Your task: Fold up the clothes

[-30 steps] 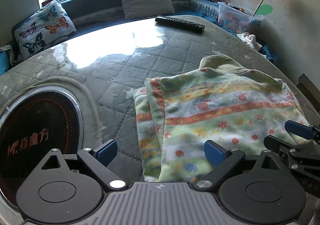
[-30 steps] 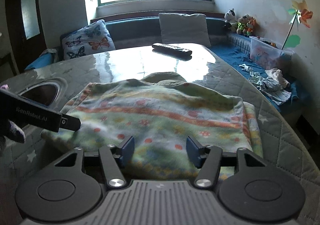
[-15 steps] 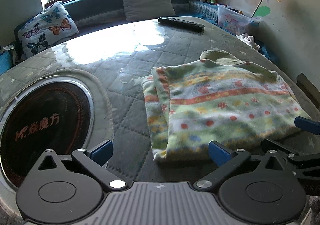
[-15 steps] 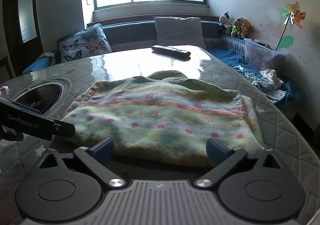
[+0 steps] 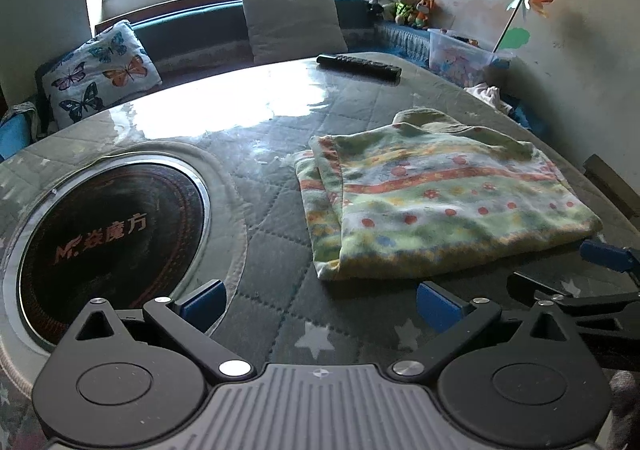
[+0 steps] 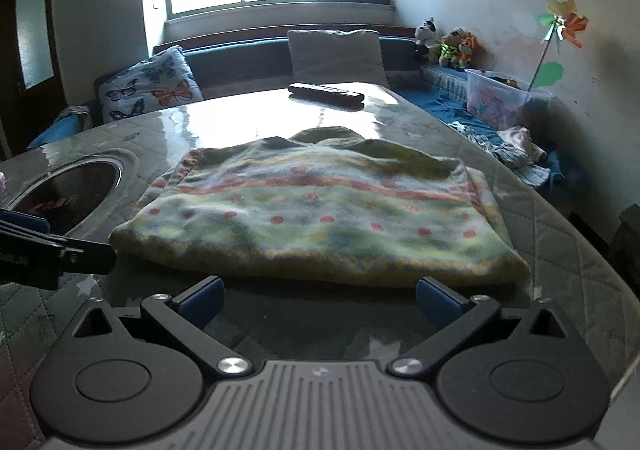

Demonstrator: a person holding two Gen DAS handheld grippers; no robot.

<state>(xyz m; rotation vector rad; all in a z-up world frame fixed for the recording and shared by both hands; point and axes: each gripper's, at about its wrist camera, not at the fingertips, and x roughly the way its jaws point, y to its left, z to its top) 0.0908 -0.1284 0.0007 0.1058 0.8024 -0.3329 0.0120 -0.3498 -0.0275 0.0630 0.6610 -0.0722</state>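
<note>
Working left to right with the folded garment (image 5: 440, 206) as my landmark: far to its left, sunk into the table (image 5: 280, 210), I see the round black cooktop (image 5: 108, 226), well apart from the cloth. My left hand-held gripper (image 5: 320, 302) sits just short of the garment's near-left corner, its blue fingertips spread wide and pinching nothing; from this hand the cloth lies ahead and to the right, so only that left corner, where a second layer peeks out along the edge, is directly in front. The garment itself rests flat on the table, its long axis running left to right across my view, its hem toward me and a collar-like bump on the far side. My right hand-held gripper (image 6: 320, 298) faces the hem nearly square on, fingertips likewise spread and empty, with the hem just beyond them and roughly centred between them. I judge the right hand to be the better placed of the two for the middle and right of the hem, the left for the left corner. If another fold is wanted, I expect it turns on taking both near corners and carrying them toward the far side, where the remote control (image 6: 326, 93) lies well beyond the garment.
</note>
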